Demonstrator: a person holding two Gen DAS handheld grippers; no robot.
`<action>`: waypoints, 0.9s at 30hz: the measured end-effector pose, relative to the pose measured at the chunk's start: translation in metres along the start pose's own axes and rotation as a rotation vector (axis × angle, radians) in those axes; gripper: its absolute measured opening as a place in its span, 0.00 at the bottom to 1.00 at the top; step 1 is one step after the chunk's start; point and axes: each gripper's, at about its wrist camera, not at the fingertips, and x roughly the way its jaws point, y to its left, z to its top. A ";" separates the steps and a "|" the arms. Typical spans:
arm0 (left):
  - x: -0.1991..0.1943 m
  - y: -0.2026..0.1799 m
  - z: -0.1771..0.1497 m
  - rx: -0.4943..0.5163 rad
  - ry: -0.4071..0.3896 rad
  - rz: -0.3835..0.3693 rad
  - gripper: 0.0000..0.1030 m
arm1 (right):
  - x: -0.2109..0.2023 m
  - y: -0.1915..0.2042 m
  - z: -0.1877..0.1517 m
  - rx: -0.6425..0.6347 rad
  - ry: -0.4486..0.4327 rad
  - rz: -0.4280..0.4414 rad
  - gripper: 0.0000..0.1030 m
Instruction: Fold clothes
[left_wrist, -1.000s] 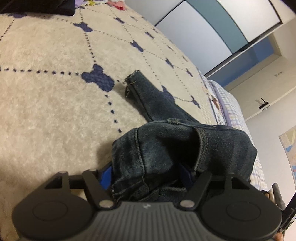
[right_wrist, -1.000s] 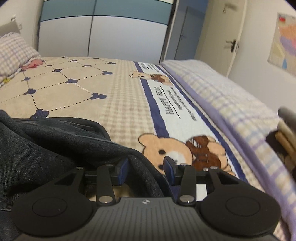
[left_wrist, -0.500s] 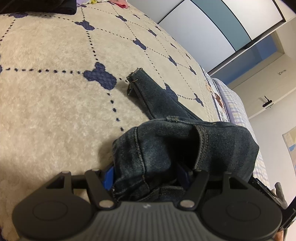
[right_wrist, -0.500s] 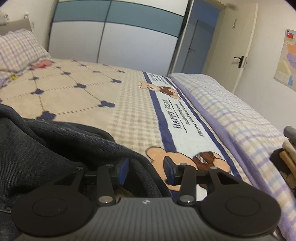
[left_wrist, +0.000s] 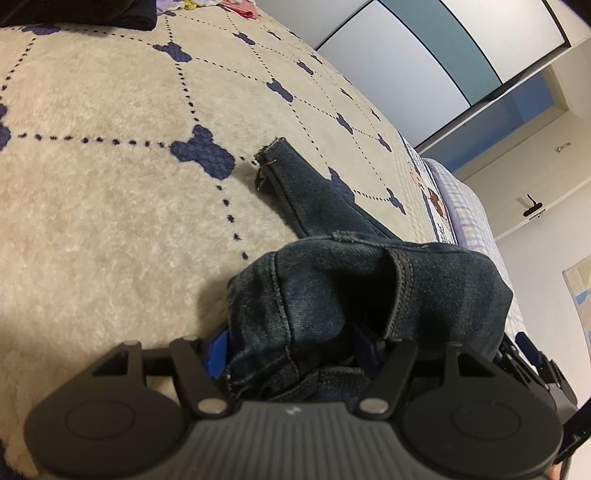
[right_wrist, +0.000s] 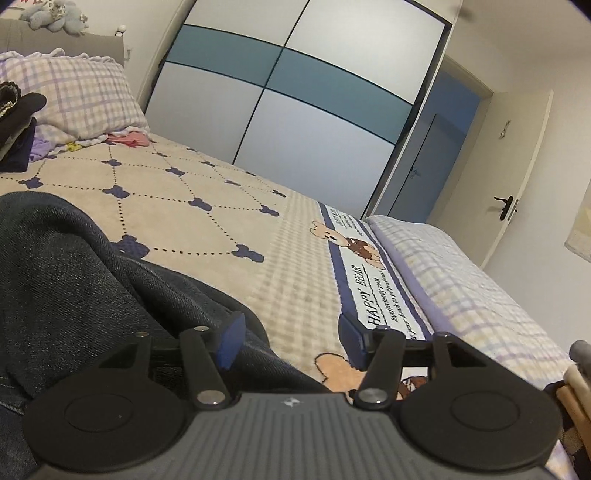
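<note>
Blanket, left claw gripping jeans

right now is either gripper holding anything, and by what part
The left gripper is shut on the jeans, pinching a bunched, seamed fold of the upper part. The right gripper is open; the denim lies beside it.

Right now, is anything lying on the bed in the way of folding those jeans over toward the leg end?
Nothing visible. The left tool grips the jeans, and the blanket up to the leg hem is bare. The right tool is open beside the denim.
</note>
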 end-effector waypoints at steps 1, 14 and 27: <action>-0.001 0.000 0.000 0.000 -0.001 -0.001 0.65 | 0.001 0.001 0.000 -0.001 0.000 0.003 0.56; 0.002 0.001 -0.001 -0.004 -0.004 0.007 0.65 | -0.003 -0.007 -0.007 0.094 0.044 0.159 0.23; -0.001 0.006 0.000 -0.023 -0.011 0.004 0.66 | -0.012 0.008 -0.002 0.044 0.040 0.282 0.37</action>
